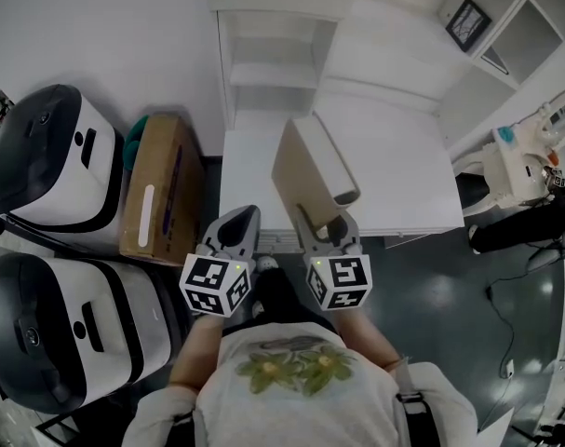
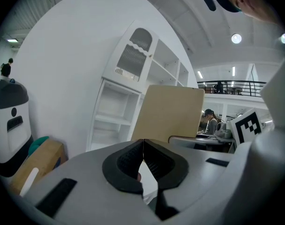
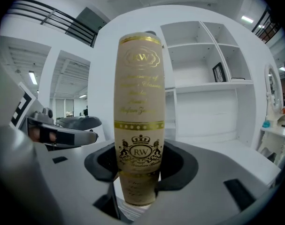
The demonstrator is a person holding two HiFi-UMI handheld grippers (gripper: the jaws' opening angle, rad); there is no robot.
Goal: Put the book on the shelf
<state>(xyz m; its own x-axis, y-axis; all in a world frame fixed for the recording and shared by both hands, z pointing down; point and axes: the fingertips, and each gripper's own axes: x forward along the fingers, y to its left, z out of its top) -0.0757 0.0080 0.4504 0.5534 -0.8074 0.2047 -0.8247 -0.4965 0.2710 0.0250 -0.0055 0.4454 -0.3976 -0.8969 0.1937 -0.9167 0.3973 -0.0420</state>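
Right gripper view is showing the right gripper (image 3: 140, 167) clamping the book (image 3: 140, 93) low on its covers. It is holding the book upright with the gold-printed spine facing back at the camera, probably so it can go in standing, fore-edge first, on the white shelves (image 3: 205, 86) sitting ahead and to the right of the jaws. The left gripper (image 2: 143, 167) is hanging just to the left of the book with its jaws pressed together on nothing, seemingly idling because one grip is doing the carrying.
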